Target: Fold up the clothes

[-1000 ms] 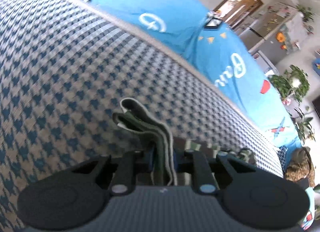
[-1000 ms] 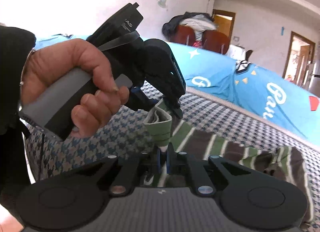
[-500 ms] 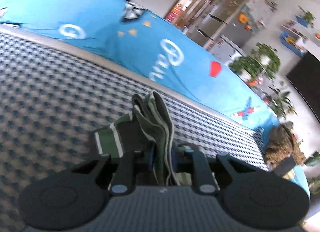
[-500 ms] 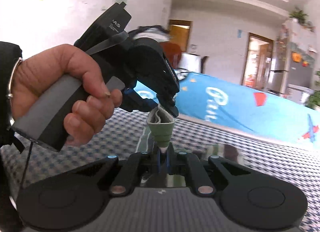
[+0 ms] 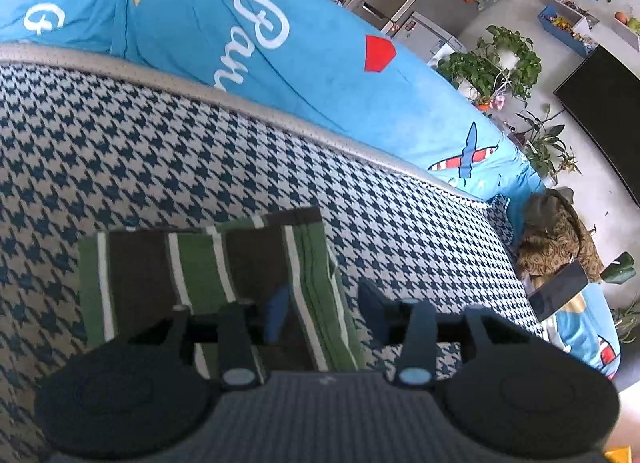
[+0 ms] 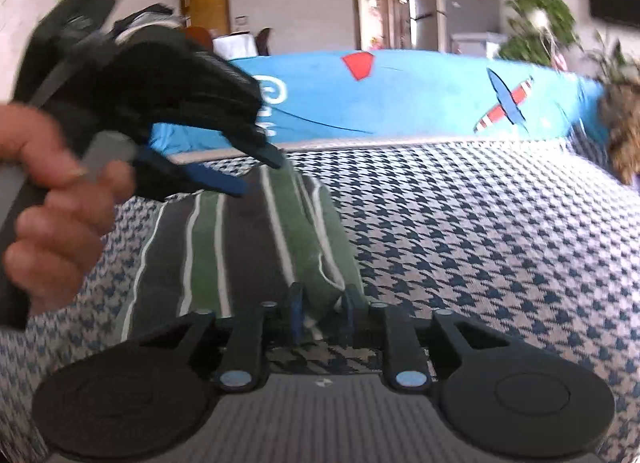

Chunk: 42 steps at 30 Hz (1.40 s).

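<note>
The folded striped garment [image 5: 208,275], green, brown and white, lies flat on the houndstooth-covered surface [image 5: 160,151], its long fold edge running along the right side in both wrist views. The left tool [image 5: 324,311] has just been opening; its jaws stand spread with the garment's right fold edge between them, the cloth lying loose and not pinched. The right tool [image 6: 320,313] has also just been opening; its jaws straddle the near corner of the same fold edge with small gaps at either side. In the right wrist view the person's left hand [image 6: 52,199] grips the left tool's handle over the garment's far end. To the right of the fold edge the houndstooth cover lies bare up to its pale border [image 5: 280,119], with the blue printed sheet [image 5: 304,51] beyond.
</note>
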{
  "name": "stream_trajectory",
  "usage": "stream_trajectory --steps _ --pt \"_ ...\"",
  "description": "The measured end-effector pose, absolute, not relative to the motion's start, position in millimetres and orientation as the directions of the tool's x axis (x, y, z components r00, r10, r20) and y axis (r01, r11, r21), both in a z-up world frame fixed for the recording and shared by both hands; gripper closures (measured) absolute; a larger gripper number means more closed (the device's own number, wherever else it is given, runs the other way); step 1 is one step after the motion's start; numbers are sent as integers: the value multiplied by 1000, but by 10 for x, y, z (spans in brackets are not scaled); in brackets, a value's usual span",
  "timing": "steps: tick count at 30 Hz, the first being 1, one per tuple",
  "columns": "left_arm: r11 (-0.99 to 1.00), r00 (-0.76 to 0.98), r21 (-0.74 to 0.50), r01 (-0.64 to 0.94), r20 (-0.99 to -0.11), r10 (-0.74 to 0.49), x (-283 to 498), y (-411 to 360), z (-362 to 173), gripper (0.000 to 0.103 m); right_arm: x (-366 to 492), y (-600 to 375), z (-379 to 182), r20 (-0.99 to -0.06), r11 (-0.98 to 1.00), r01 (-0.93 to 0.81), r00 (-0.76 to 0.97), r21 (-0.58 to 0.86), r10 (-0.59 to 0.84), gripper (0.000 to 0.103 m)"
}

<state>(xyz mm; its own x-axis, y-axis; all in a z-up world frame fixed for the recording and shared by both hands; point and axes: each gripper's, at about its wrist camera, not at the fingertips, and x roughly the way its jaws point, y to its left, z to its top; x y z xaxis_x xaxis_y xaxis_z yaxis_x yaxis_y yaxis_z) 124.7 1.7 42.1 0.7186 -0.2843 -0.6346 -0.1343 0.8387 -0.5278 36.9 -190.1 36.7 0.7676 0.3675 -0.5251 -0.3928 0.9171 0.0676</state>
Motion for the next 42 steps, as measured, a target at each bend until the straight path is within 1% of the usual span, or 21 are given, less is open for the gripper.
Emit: stream_trajectory --steps 6,7,9,12,14,17,21,26,29,34,42 --pt "859 735 -488 -156 -638 -230 1050 212 589 40 453 -1964 530 -487 936 -342 805 85 338 80" --pt "864 734 -477 -162 -643 -217 1011 249 614 36 460 -1992 550 -484 937 -337 807 92 338 79" --pt "874 735 -452 -176 -651 -189 912 323 663 31 495 -2058 569 -483 926 -357 794 122 370 79" --pt "882 723 -427 -197 -671 -164 773 435 684 26 555 -2115 596 -485 892 -412 750 188 449 79" --pt "887 713 -411 -210 -685 -149 681 509 692 22 548 -2087 612 -493 873 -448 725 194 481 79" --pt "897 690 -387 -213 -710 -143 631 560 625 19 564 -2020 602 -506 845 -497 686 197 522 79" --pt "903 665 -374 -213 -732 -146 578 626 487 18 717 -1955 562 -527 796 -573 622 197 578 77" --pt "898 635 -384 -213 -753 -172 566 667 270 18 885 -1917 554 -528 753 -645 597 131 604 77" --pt "900 627 -380 -213 -759 -172 592 652 176 16 992 -1888 546 -523 724 -676 571 138 633 77" --pt "916 628 -334 -223 -768 -127 623 606 112 7 1150 -1800 544 -514 703 -690 546 172 661 77" --pt "917 618 -304 -260 -782 -84 664 608 43 5 1341 -1567 538 -512 664 -733 517 148 686 76"
